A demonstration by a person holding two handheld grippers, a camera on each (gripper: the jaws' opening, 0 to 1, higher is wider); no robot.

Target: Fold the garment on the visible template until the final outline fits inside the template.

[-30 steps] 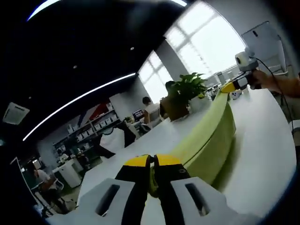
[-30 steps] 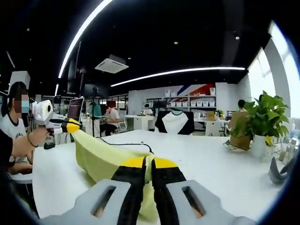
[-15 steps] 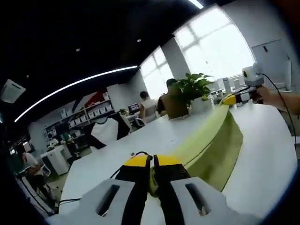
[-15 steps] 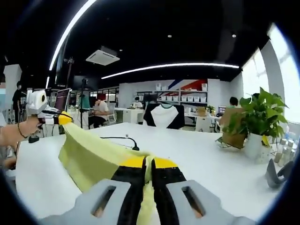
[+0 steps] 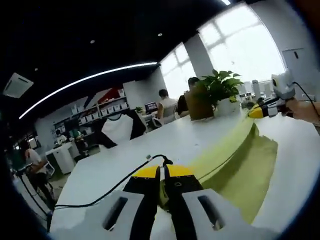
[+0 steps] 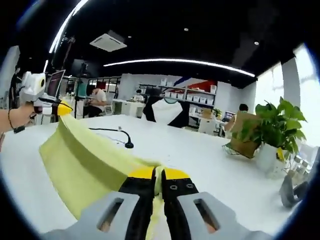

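A yellow-green garment [image 5: 240, 165] hangs stretched between my two grippers above the white table [image 5: 120, 165]. My left gripper [image 5: 162, 172] is shut on one end of it, low in the left gripper view. The right gripper [image 5: 257, 112] holds the far end at the right edge there, with a hand behind it. In the right gripper view the garment [image 6: 85, 160] runs from my right gripper [image 6: 157, 175], shut on it, out to the left gripper [image 6: 62, 108] at the far left. Its lower edge droops toward the table. I cannot make out a template.
A black cable [image 5: 110, 187] lies across the table [image 6: 200, 160], ending in a small plug [image 6: 129, 145]. A potted plant [image 6: 272, 132] stands at the table's far edge, also seen as a plant [image 5: 220, 92] by the windows. People sit at desks behind, near shelves and a black-and-white shirt [image 6: 162, 112].
Both grippers have lifted and swung, so both views have shifted. The garment now hangs wider and looser between them, with more of its face showing. Both stay shut on it.
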